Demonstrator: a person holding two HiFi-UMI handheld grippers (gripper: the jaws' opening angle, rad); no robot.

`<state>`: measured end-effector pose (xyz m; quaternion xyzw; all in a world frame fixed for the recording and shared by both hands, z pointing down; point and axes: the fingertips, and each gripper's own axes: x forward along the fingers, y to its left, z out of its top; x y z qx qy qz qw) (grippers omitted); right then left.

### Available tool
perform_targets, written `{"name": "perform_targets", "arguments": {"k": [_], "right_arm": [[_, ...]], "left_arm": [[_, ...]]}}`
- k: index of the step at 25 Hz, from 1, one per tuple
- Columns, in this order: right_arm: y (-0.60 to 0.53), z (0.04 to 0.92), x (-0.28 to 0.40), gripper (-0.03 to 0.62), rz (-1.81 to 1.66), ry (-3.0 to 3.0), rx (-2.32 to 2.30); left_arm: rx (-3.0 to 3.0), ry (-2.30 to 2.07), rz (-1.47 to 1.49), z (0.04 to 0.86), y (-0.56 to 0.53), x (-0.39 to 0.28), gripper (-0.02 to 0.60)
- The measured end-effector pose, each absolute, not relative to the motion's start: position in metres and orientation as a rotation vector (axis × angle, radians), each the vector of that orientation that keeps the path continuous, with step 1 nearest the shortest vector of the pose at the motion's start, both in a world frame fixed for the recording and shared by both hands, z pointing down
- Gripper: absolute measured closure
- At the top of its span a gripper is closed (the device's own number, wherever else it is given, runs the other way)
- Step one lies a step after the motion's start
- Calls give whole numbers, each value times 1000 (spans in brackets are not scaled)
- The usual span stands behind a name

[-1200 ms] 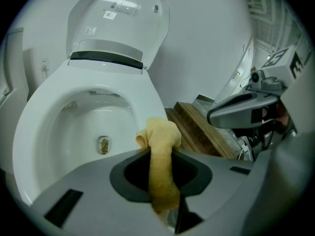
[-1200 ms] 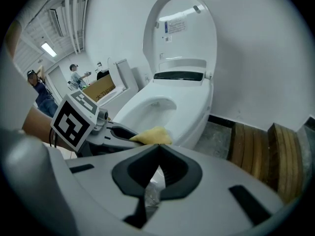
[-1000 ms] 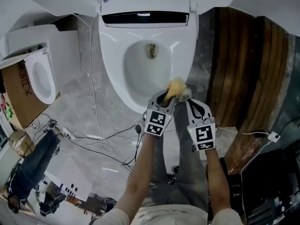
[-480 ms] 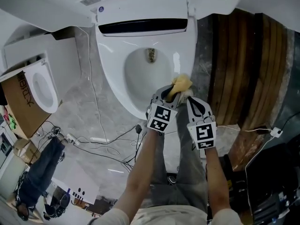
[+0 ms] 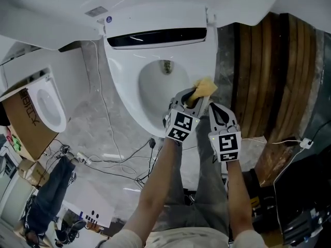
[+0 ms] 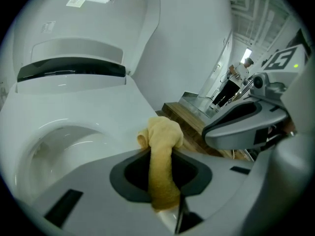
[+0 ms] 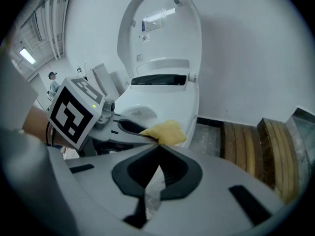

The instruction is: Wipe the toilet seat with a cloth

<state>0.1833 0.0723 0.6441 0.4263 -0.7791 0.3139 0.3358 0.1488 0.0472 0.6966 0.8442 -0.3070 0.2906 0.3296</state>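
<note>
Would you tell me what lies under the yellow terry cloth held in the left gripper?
The yellow terry cloth, pinched in the left gripper, lies over the right side of the white toilet seat. The patch directly beneath is covered, so contact cannot be confirmed.

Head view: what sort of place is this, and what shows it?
Probably a test or display space, not a home bathroom: an open toilet, a second toilet by a cardboard box, loose floor cables.

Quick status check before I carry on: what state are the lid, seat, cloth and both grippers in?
Toilet lid: raised upright.
Toilet seat: down.
Cloth: bunched, clamped, at the seat's edge.
Left gripper: shut on the cloth.
Right gripper: shut, empty.
</note>
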Motion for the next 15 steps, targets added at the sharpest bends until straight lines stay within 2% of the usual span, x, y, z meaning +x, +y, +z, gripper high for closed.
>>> {"name": "perform_targets", "arguments": {"k": [15], "right_arm": [[26,641,184,586,767,-2018,1201]], "left_arm": [[2289,-798,754,692,-15,152,482]]}}
